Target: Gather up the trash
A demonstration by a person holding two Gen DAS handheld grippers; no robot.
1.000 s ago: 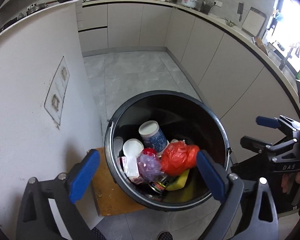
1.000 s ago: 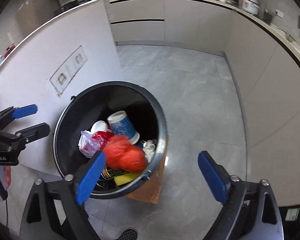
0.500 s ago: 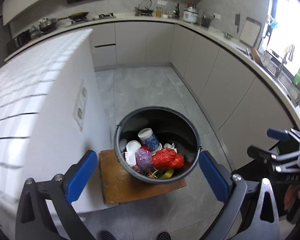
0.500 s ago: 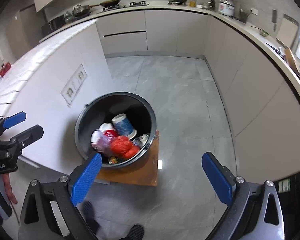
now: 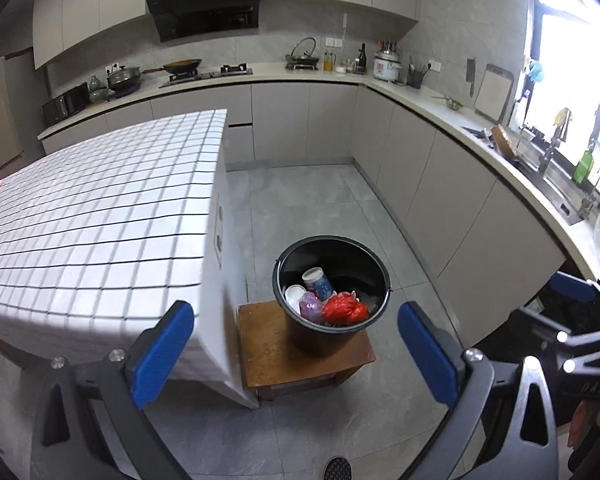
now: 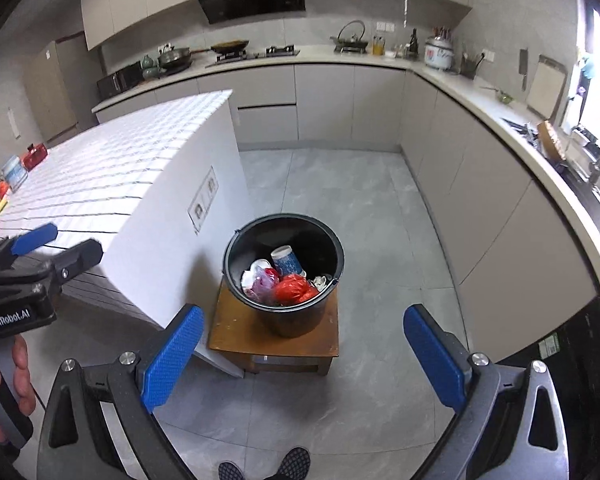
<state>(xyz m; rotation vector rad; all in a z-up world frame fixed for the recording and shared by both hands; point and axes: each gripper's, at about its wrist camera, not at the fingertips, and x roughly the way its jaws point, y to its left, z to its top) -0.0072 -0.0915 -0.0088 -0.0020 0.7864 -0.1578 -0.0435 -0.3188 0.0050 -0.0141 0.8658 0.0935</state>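
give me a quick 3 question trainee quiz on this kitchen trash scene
1. True or false: the black bucket stands on the floor.
2. Which sits in the bucket? A) red bag B) kettle C) shoe
3. Fill in: both the left gripper and right gripper are ____.

Key: 1 false, it stands on the wooden stool. 2 A. 3 open, holding nothing.
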